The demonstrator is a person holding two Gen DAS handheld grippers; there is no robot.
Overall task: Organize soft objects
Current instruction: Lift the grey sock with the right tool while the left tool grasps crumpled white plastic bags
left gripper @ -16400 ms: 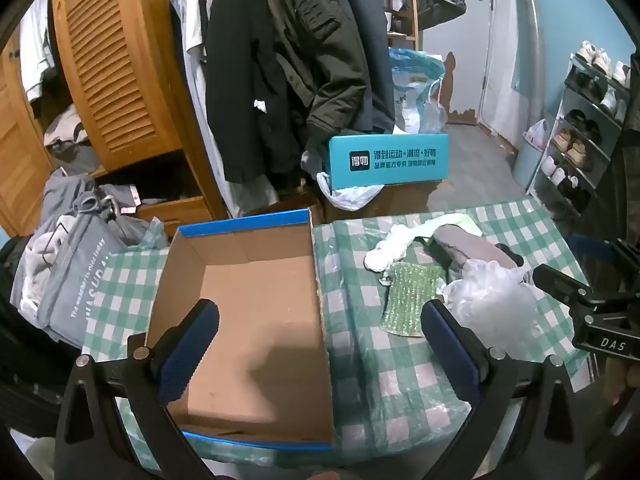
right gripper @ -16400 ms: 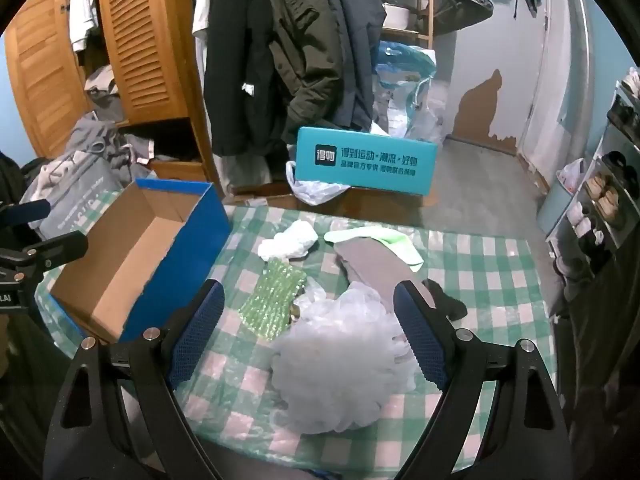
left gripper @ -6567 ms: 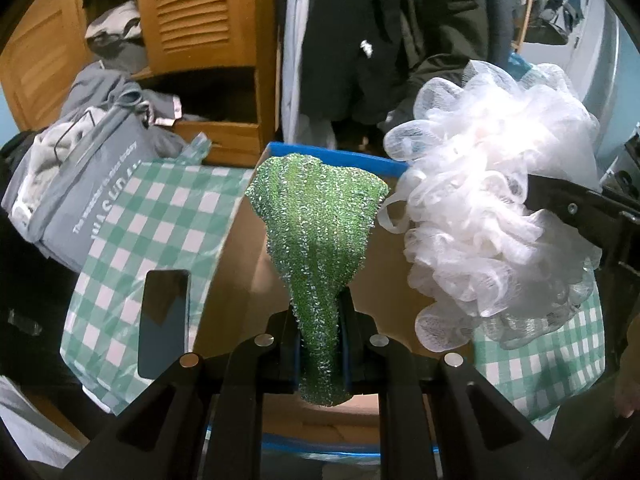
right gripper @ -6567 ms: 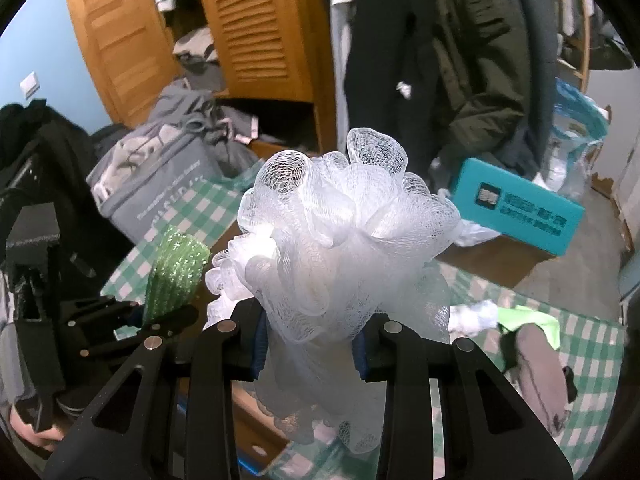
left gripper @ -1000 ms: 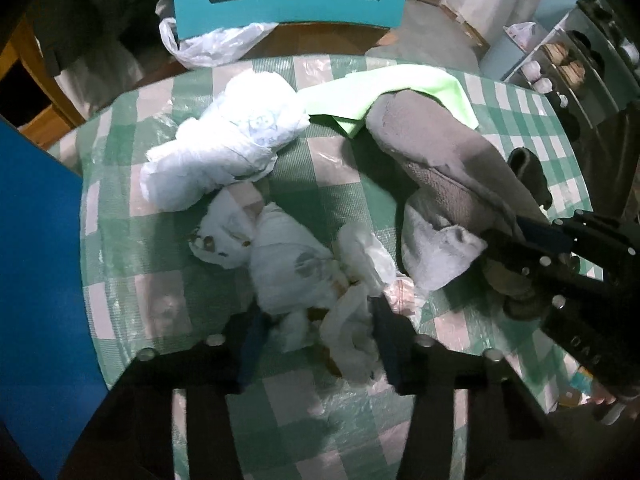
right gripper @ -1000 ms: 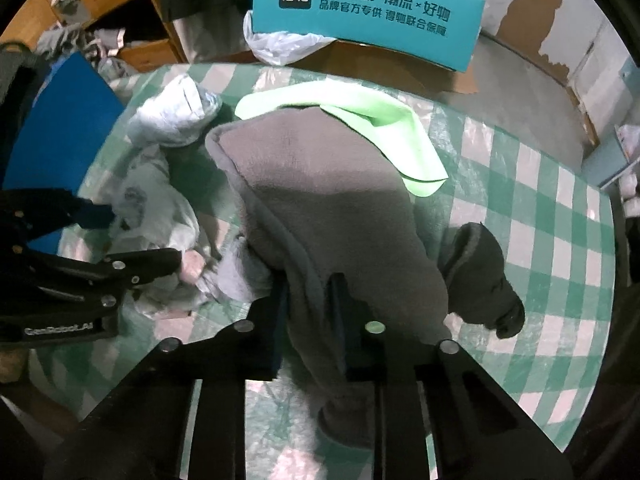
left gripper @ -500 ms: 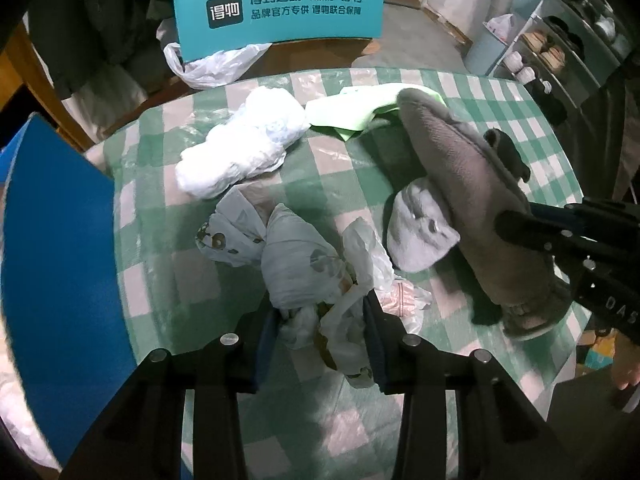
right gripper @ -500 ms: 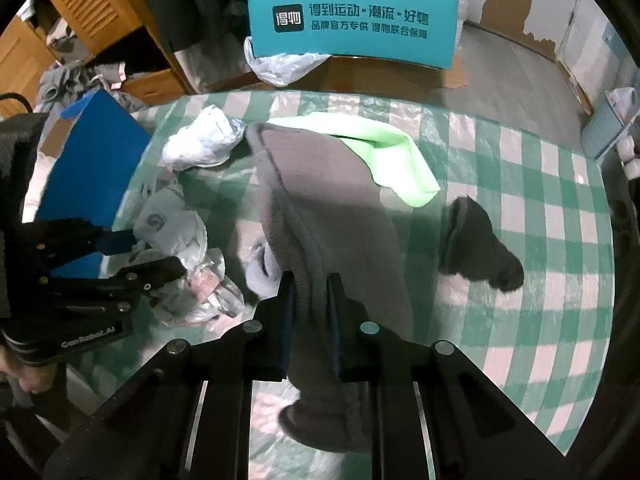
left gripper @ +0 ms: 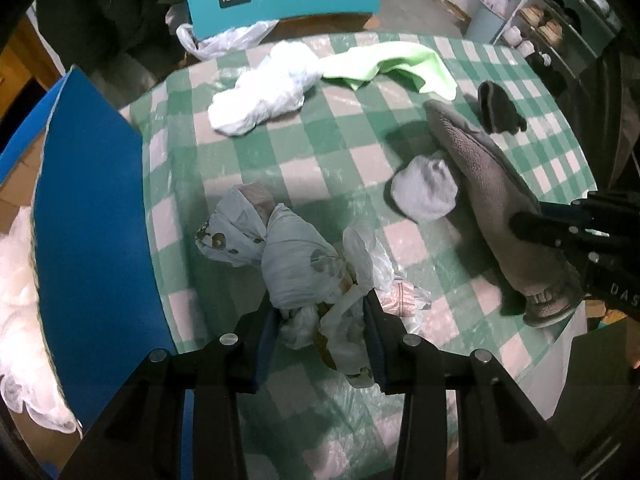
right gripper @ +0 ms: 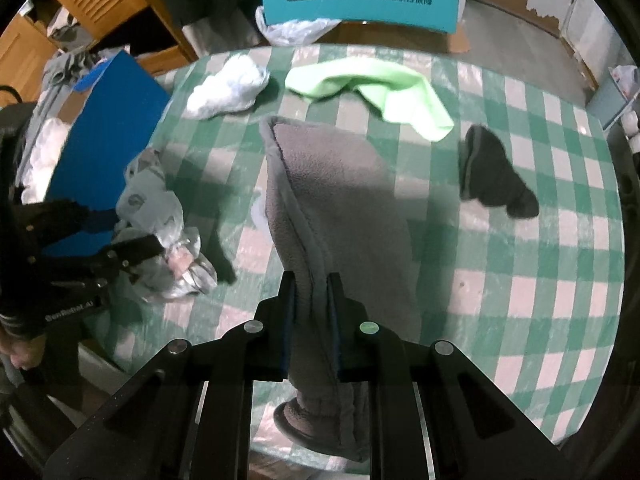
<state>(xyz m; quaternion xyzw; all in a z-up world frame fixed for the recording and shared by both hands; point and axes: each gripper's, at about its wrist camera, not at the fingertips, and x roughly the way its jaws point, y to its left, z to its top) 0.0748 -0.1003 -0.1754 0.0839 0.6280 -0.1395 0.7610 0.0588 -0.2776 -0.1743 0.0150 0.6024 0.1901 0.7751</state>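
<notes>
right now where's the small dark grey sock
The small dark grey sock lies loose on the green checked tablecloth, toward the right in the right wrist view, just below the light green cloth and right of the grey fleece slipper.

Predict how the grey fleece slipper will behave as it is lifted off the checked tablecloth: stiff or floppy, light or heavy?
The grey fleece slipper probably flexes rather than flops: pinched at one edge by the right hand-held gripper, it keeps its long shape. It is likely light, since a thin pinch carries it. The fleece looks grippy, so slipping seems unlikely.
</notes>
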